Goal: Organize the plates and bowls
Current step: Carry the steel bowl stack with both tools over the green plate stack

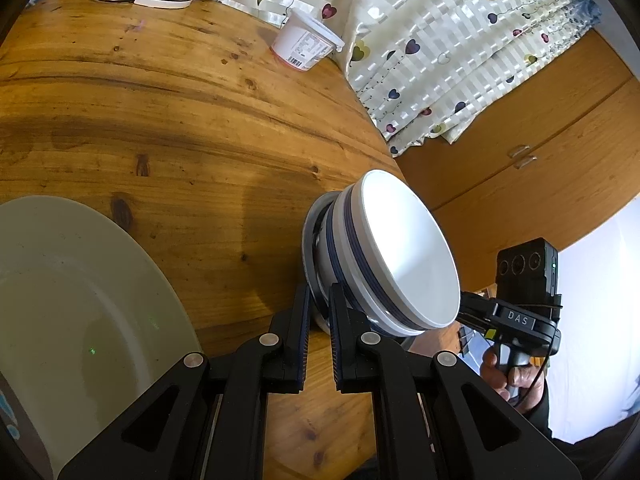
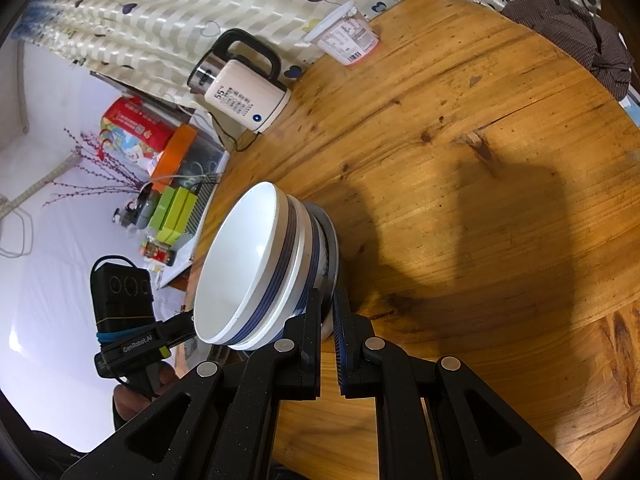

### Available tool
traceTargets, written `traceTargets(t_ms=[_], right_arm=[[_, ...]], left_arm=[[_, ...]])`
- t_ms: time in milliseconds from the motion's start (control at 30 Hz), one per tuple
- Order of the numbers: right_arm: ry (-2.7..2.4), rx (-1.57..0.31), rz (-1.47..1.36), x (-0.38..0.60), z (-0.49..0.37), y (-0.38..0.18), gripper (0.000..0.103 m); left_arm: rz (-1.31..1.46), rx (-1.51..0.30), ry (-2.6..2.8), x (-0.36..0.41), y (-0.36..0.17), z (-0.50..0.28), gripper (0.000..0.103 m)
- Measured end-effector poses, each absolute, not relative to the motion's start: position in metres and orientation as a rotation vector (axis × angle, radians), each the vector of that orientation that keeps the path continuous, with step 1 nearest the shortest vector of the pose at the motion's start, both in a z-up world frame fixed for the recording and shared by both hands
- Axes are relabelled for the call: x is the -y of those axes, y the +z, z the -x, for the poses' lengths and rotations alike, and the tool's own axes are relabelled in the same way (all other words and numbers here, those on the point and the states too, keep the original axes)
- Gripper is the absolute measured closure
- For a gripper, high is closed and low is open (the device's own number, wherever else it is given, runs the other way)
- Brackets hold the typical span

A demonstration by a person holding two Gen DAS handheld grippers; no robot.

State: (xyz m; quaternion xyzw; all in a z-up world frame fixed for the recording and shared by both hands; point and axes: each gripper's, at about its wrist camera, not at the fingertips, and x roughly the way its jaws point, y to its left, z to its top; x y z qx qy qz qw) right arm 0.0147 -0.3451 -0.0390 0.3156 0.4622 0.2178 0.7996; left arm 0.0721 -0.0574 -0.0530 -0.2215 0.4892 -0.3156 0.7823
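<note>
While both claws grip it, the stack of bowls sits at the surface edge, about 4 o'clock in the left wrist view. Pale plate lies at 8 o'clock. Left claw is closed on a lower rim of the stack; right claw likewise pinches a lower rim. Kettle and tub stand toward 12 o'clock.

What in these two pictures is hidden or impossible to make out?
- Left view: the plate is cut off by the picture's edge and the left gripper.
- Both views: the lower dishes in the stacked bowls are covered by the top bowl.
- Right view: the kettle label is too small to read.
</note>
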Motion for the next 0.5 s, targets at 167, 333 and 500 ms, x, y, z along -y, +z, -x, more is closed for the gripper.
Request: traceTargets(t_ms=[167, 333, 500], right_arm=[[0.470, -0.988, -0.672, 0.3437, -0.0149, -0.0373, 0.095], [0.475, -0.984, -0.663, 0.3410, -0.0159, -0.0339, 0.095], [0.483, -0.981, -0.653, 0.3358, -0.0173, -0.0296, 0.095]], left_arm=[[0.479, -1.050, -0.680, 0.0563, -0.0513, -0.0708, 0.095], [0.480, -1.039, -0.676, 0.0539, -0.0481, -0.0699, 0.095], [0.482, -1.030, -0.670, 0.0502, -0.0448, -0.0688, 0.095]])
